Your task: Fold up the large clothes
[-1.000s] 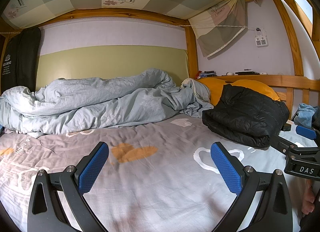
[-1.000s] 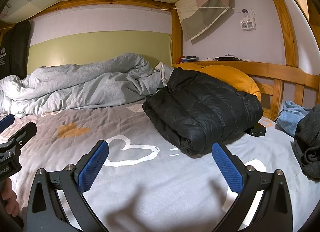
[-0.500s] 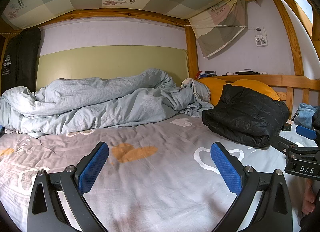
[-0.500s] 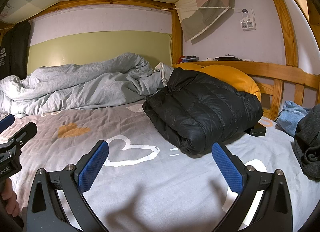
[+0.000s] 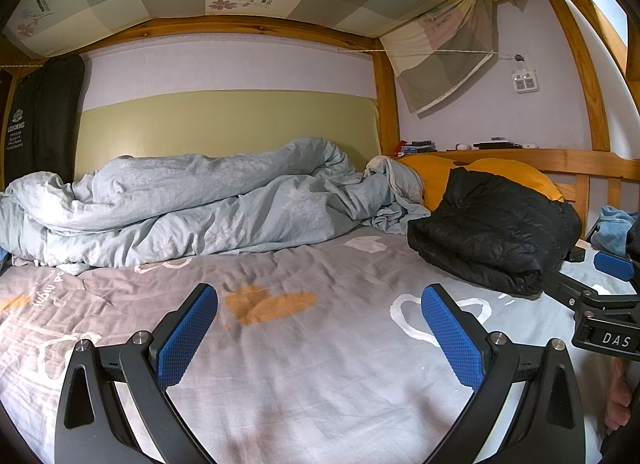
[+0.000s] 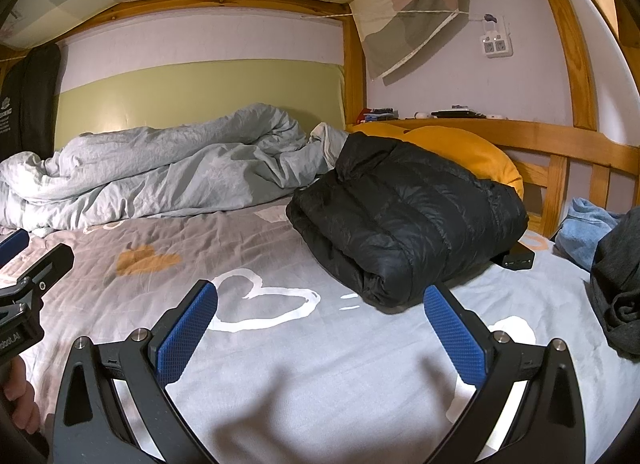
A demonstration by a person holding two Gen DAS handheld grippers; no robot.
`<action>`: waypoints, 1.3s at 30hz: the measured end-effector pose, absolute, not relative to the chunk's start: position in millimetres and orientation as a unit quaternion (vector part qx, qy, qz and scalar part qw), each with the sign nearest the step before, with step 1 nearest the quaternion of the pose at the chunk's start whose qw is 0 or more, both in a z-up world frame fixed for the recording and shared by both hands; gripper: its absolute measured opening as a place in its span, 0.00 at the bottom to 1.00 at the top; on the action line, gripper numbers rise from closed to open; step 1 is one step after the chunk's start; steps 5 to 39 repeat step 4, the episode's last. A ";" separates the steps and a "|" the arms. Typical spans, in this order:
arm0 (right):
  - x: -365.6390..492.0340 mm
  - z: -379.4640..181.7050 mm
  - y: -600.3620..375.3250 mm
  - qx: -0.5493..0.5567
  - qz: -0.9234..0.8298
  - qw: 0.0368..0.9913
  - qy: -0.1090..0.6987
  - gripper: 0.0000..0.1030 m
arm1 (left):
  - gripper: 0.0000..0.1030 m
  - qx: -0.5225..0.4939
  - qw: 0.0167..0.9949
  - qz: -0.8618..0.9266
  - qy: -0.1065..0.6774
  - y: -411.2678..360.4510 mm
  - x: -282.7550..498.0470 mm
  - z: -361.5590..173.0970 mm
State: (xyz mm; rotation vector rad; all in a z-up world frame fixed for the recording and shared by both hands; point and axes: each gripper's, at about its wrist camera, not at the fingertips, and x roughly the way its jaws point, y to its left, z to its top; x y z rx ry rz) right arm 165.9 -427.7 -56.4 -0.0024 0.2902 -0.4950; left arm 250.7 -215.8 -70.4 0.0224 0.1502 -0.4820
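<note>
A black puffer jacket point(image 6: 408, 216) lies folded into a thick bundle on the grey bed sheet point(image 6: 280, 364), leaning against an orange pillow point(image 6: 468, 156). In the left wrist view the same jacket point(image 5: 492, 232) sits at the right. My right gripper point(image 6: 320, 328) hovers open over the sheet just short of the jacket, nothing between its blue pads. My left gripper point(image 5: 320, 328) is open too, above bare sheet to the jacket's left. Each gripper shows at the edge of the other's view.
A crumpled pale blue duvet point(image 5: 180, 204) lies along the back wall. A dark grey garment point(image 6: 620, 296) and a light blue cloth point(image 6: 584, 228) are heaped at the right by the wooden rail point(image 6: 560, 152). A black power bank point(image 6: 520, 258) lies beside the jacket.
</note>
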 end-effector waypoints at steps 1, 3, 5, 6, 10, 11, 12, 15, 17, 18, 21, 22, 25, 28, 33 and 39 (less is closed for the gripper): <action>165.7 -56.4 -427.9 -0.001 -0.244 0.959 0.143 1.00 | 1.00 0.011 0.968 -0.238 0.075 -214.9 251.3 -70.3; 166.5 -56.6 -428.3 -0.002 -0.243 0.959 0.143 1.00 | 1.00 0.012 0.968 -0.238 0.074 -214.1 251.7 -70.1; 166.4 -56.6 -428.4 -0.002 -0.243 0.959 0.144 1.00 | 1.00 0.012 0.968 -0.238 0.073 -213.9 251.7 -70.1; 166.4 -56.6 -428.4 -0.002 -0.243 0.959 0.144 1.00 | 1.00 0.012 0.968 -0.238 0.073 -213.9 251.7 -70.1; 166.4 -56.6 -428.4 -0.002 -0.243 0.959 0.144 1.00 | 1.00 0.012 0.968 -0.238 0.073 -213.9 251.7 -70.1; 166.4 -56.6 -428.4 -0.002 -0.243 0.959 0.144 1.00 | 1.00 0.012 0.968 -0.238 0.073 -213.9 251.7 -70.1; 166.4 -56.6 -428.4 -0.002 -0.243 0.959 0.144 1.00 | 1.00 0.012 0.968 -0.238 0.073 -213.9 251.7 -70.1; 166.4 -56.6 -428.4 -0.002 -0.243 0.959 0.144 1.00 | 1.00 0.012 0.968 -0.238 0.073 -213.9 251.7 -70.1; 166.4 -56.6 -428.4 -0.002 -0.243 0.959 0.144 1.00 | 1.00 0.012 0.968 -0.238 0.073 -213.9 251.7 -70.1; 166.4 -56.6 -428.4 -0.002 -0.243 0.959 0.144 1.00 | 1.00 0.012 0.968 -0.238 0.073 -213.9 251.7 -70.1; 166.4 -56.6 -428.4 -0.002 -0.243 0.959 0.144 1.00 | 1.00 0.012 0.968 -0.238 0.073 -213.9 251.7 -70.1; 166.4 -56.6 -428.4 -0.002 -0.243 0.959 0.144 1.00 | 1.00 0.012 0.968 -0.238 0.073 -213.9 251.7 -70.1; 166.4 -56.6 -428.4 -0.002 -0.243 0.959 0.144 1.00 | 1.00 0.012 0.968 -0.238 0.073 -213.9 251.7 -70.1; 166.4 -56.6 -428.4 -0.002 -0.243 0.959 0.144 1.00 | 1.00 0.012 0.968 -0.238 0.073 -213.9 251.7 -70.1; 166.4 -56.6 -428.4 -0.002 -0.243 0.959 0.144 1.00 | 1.00 0.012 0.968 -0.238 0.073 -213.9 251.7 -70.1; 166.4 -56.6 -428.4 -0.002 -0.243 0.959 0.144 1.00 | 1.00 0.012 0.968 -0.238 0.073 -213.9 251.7 -70.1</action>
